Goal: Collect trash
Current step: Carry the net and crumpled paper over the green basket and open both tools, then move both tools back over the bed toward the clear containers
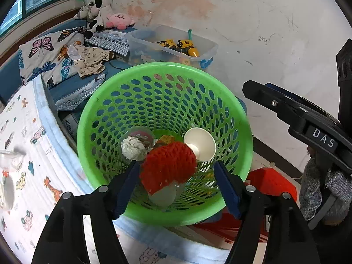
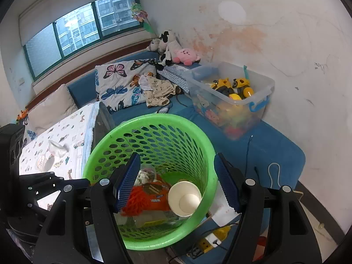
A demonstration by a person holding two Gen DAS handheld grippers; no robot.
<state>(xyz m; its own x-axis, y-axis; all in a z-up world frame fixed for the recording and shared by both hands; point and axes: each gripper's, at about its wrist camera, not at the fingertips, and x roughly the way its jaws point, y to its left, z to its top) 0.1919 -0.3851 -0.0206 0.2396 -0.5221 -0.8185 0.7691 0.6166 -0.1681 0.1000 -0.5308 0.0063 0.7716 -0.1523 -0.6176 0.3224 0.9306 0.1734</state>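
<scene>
A green perforated trash basket [image 1: 92, 118] stands beside the bed; it also shows in the right wrist view [image 2: 211, 154]. Inside lie a white paper cup [image 1: 202, 142], a crumpled tissue [image 1: 133, 148], a snack wrapper [image 2: 154, 189] and a clear bottle with a red knitted sleeve [image 1: 168, 167]. My left gripper [image 1: 177, 187] is open over the basket, its jaws apart on either side of the red-sleeved bottle, not touching it. My right gripper [image 2: 178, 182] is open and empty above the basket's rim. The right gripper also appears at the right of the left wrist view [image 1: 308, 118].
A cartoon-print bed cover [image 1: 26, 154] with a clear plastic cup [image 2: 57, 148] lies to the left. A clear toy bin [image 2: 231, 96], butterfly pillow [image 2: 121, 83] and plush toys [image 2: 173, 50] sit on the blue bench. A red stool [image 1: 270, 182] and power strip [image 2: 211, 239] are on the floor.
</scene>
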